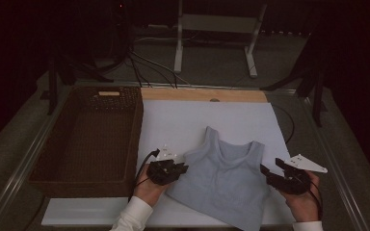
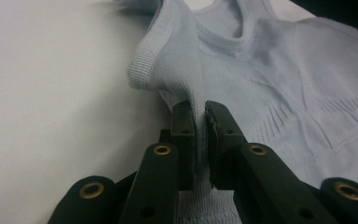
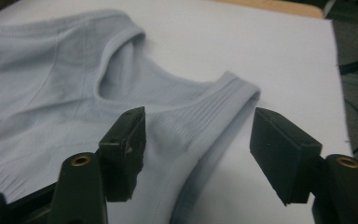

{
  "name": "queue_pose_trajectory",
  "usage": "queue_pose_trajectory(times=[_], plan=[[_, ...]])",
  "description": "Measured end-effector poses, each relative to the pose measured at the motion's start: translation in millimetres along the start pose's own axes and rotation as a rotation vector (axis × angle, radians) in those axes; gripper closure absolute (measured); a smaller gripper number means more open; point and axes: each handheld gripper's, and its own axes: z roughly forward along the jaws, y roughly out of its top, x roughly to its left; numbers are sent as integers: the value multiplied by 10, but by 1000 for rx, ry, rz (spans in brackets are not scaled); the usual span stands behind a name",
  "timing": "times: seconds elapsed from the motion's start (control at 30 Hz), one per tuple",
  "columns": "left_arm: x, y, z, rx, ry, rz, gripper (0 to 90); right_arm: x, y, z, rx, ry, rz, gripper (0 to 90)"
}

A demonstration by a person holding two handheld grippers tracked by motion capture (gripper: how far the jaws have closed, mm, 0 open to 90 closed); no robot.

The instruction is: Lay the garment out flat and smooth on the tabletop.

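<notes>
Pinching a fold at the pale-blue tank top's (image 2: 261, 79) edge, the left gripper (image 2: 200, 121) anchors the garment on the white board (image 1: 183, 120), while at three o'clock the right gripper (image 3: 198, 135), jaws spread, straddles its armhole for a second grip.

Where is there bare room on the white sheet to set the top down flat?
Free: the white sheet between the basket and the top, and the strip beyond its straps. Crowded: the near edge, where the left gripper pinches fabric and the right gripper straddles it.
</notes>
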Motion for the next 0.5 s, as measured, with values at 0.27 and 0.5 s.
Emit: queue_pose_trajectory(times=[0.27,0.5], plan=[[-11,-46,-18,2,-2,-6,832,50,-84,59,43,33,-1,422],[-81,-62,-50,-1,-15,-8,831,23,-147,98,92,60,16,490]])
